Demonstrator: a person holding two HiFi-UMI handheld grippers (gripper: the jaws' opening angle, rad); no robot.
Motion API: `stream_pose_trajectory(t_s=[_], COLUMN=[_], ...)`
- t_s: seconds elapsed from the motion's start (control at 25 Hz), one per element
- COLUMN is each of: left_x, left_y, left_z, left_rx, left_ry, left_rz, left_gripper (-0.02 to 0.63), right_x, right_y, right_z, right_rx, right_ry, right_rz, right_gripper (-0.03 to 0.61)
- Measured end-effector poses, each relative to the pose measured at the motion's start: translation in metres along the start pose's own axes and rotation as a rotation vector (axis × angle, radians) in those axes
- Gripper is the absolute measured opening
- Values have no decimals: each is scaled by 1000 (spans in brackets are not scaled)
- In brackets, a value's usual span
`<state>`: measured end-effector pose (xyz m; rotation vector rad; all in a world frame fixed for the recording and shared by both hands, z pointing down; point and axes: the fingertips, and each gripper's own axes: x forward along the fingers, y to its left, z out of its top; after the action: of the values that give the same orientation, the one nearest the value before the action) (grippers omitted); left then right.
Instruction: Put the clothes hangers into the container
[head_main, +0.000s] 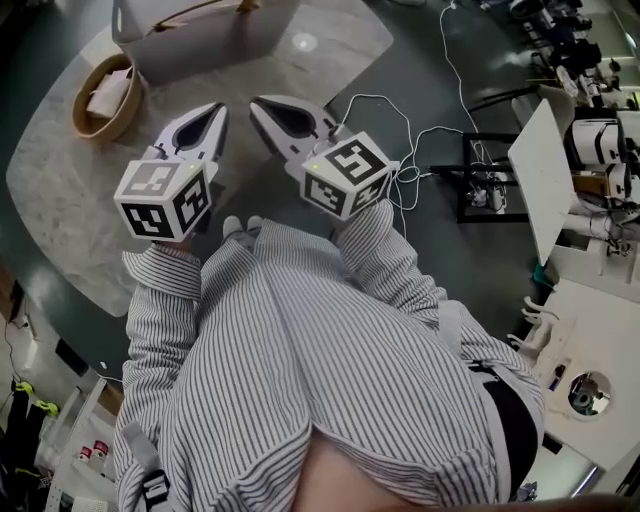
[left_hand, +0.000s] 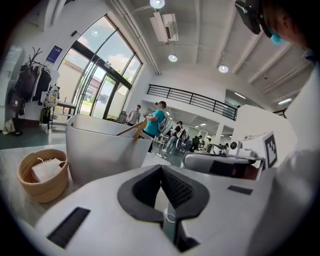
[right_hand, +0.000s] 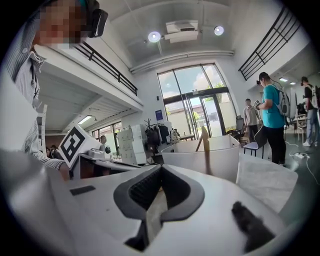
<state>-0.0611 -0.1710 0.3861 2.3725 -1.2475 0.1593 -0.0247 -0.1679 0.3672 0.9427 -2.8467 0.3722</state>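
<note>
A pale grey container (head_main: 215, 45) stands at the far side of the marble table (head_main: 60, 190), with wooden clothes hangers (head_main: 205, 12) lying inside it. My left gripper (head_main: 218, 108) and right gripper (head_main: 257, 102) hover side by side just short of the container, both shut with nothing between the jaws. In the left gripper view the jaws (left_hand: 161, 167) meet in front of the container (left_hand: 100, 152), and a hanger (left_hand: 131, 130) sticks out over its rim. In the right gripper view the jaws (right_hand: 161, 169) are closed, and a hanger (right_hand: 205, 142) stands up in the container (right_hand: 215, 157).
A round woven basket (head_main: 105, 95) holding white paper sits on the table left of the container. White cables (head_main: 420, 140) and a black frame (head_main: 490, 180) lie on the floor to the right, beside white tables (head_main: 545, 180). People stand in the hall beyond.
</note>
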Motion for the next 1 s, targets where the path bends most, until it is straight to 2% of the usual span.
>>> stream_pose_trajectory(t_s=[0.16, 1.0], left_x=[2, 0], left_y=[-11, -20], left_z=[3, 14], left_rx=[-1, 25], left_ry=[-17, -34], left_rz=[-8, 6], left_gripper=[11, 11], right_x=[-6, -6], right_y=[-6, -4], right_z=[0, 9], right_rx=[-12, -16], right_ry=[-11, -44], right_rz=[-27, -10], right_gripper=[15, 15])
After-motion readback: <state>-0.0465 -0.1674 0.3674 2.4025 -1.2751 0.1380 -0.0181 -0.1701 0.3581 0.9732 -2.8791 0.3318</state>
